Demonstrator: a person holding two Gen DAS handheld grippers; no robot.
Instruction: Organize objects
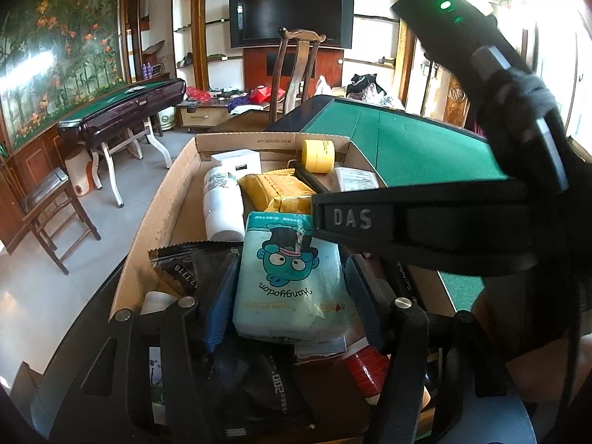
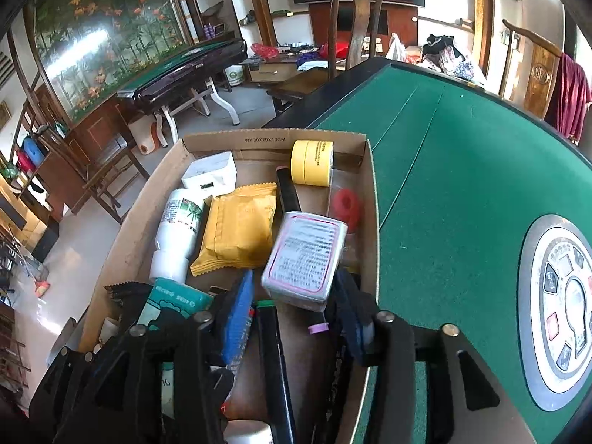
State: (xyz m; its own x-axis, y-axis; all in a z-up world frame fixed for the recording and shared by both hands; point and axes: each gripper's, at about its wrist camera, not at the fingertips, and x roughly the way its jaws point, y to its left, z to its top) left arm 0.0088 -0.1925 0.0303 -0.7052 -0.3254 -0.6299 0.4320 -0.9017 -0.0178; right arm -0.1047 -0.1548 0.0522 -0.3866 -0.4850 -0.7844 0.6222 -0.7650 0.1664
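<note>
I have the left gripper (image 1: 290,288) closed on the pale teal tissue pack with the cartoon face (image 1: 290,281); its blue pads sit against both long sides of the pack, which hangs just over the near end of the brown cardboard box (image 1: 155,199). The right gripper (image 2: 292,303) hovers over the same box with its jaws spread wide and nothing between them; below it lie a black pen-like stick (image 2: 275,362) and a clear plastic case with a pink-bordered printed label (image 2: 305,259).

The box sits on the left edge of the green felt mahjong table (image 2: 444,185). Inside it I see a white plastic bottle lying on its side (image 2: 177,229), a yellow crimped snack packet (image 2: 238,229), a roll of yellow tape (image 2: 312,162) standing on edge at the far wall, a small white carton (image 2: 211,174) and a red ring-shaped object (image 2: 346,203) by the right wall.

I judge the step in hand to be moving the tissue pack, either out to the felt or to a tidier slot; I cannot tell which. The right device crosses close over the left view, so the next move calls for drawing the two hands apart before I swing the pack, and keeping the squeeze gentle, since the pack looks soft and would likely crumple.
</note>
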